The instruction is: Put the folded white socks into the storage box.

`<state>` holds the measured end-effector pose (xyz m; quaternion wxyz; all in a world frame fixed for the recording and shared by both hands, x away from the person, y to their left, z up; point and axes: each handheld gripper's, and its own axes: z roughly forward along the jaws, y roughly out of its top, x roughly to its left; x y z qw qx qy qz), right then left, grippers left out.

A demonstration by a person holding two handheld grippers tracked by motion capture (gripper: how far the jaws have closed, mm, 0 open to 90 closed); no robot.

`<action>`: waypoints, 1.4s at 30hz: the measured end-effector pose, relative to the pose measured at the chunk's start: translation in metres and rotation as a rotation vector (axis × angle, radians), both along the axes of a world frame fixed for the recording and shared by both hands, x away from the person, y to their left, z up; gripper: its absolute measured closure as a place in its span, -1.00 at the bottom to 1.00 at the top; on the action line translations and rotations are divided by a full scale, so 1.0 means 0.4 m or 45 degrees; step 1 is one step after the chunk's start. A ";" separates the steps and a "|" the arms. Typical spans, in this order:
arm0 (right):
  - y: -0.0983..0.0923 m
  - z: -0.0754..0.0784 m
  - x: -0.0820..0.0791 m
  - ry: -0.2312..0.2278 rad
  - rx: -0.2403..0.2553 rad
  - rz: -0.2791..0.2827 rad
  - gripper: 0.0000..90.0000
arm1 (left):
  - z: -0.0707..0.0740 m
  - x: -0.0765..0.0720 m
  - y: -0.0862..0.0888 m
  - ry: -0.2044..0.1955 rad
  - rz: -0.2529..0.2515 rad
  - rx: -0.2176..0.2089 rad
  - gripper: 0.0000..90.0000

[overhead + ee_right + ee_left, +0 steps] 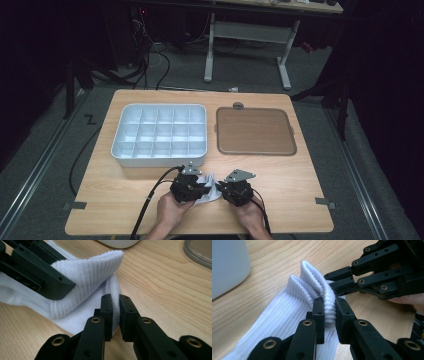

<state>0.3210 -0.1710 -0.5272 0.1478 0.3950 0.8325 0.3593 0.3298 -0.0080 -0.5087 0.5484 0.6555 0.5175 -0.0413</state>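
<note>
Sock (294, 305) pinched at the near desk (300, 185) edge.
I have both grippers' fingers (319, 315) clamped on its cuff; folding barely begun, the far tray (120, 145) unfilled.

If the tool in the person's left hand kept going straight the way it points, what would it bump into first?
Probably the other tool. The left tool is already clamped on the white sock's ribbed cuff, and the right hand's tool grips the same cuff just beyond it. Depth between them is hard to judge.
</note>
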 end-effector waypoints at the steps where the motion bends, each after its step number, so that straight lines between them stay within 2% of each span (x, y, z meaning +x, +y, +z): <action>1: 0.002 0.000 0.000 -0.004 -0.004 0.002 0.84 | -0.004 0.001 -0.002 -0.001 -0.002 0.005 0.78; 9: 0.001 -0.001 0.001 -0.004 -0.001 0.004 0.83 | -0.019 -0.001 -0.013 -0.008 -0.002 0.024 0.73; 11: 0.000 0.000 0.002 -0.007 -0.005 0.000 0.76 | -0.019 -0.002 -0.012 -0.017 -0.004 0.026 0.69; 15: -0.002 0.002 0.003 -0.007 -0.005 -0.007 0.68 | -0.014 -0.005 -0.009 -0.023 -0.003 0.024 0.53; 18: -0.008 0.011 -0.003 -0.018 0.001 -0.015 0.62 | -0.004 -0.009 0.002 -0.031 -0.007 0.000 0.45; 19: -0.013 0.019 -0.008 -0.023 0.002 -0.024 0.60 | 0.006 -0.012 0.012 -0.030 -0.006 -0.027 0.37; 22: -0.019 0.025 -0.012 -0.027 0.012 -0.028 0.60 | 0.015 -0.015 0.024 -0.034 -0.001 -0.048 0.30; 23: -0.022 0.034 -0.015 -0.041 0.008 -0.026 0.60 | 0.025 -0.020 0.039 -0.036 0.007 -0.071 0.28; 27: -0.025 0.051 -0.020 -0.063 0.017 -0.028 0.61 | 0.039 -0.027 0.069 -0.047 0.028 -0.093 0.26; 28: -0.029 0.066 -0.023 -0.077 0.032 -0.020 0.64 | 0.041 -0.028 0.076 -0.050 0.034 -0.091 0.26; 29: -0.028 0.072 -0.025 -0.086 0.034 -0.014 0.65 | 0.044 -0.031 0.094 -0.060 0.058 -0.092 0.26; 30: -0.028 0.072 -0.025 -0.086 0.034 -0.014 0.65 | 0.044 -0.031 0.094 -0.060 0.058 -0.092 0.26; 31: -0.025 0.084 -0.030 -0.102 0.030 0.003 0.67 | 0.045 -0.032 0.116 -0.062 0.090 -0.096 0.26; 32: -0.025 0.084 -0.030 -0.102 0.030 0.003 0.67 | 0.045 -0.032 0.116 -0.062 0.090 -0.096 0.26; 33: -0.018 0.092 -0.034 -0.107 0.029 0.017 0.68 | 0.041 -0.031 0.140 -0.066 0.119 -0.087 0.27; 34: -0.015 0.094 -0.035 -0.109 0.028 0.028 0.69 | 0.037 -0.030 0.154 -0.059 0.147 -0.087 0.27; 36: -0.009 0.097 -0.037 -0.112 0.022 0.038 0.69 | 0.034 -0.029 0.163 -0.056 0.152 -0.079 0.27; 42: 0.023 0.098 -0.039 -0.095 0.006 0.096 0.69 | 0.002 -0.024 0.205 -0.030 0.221 -0.061 0.27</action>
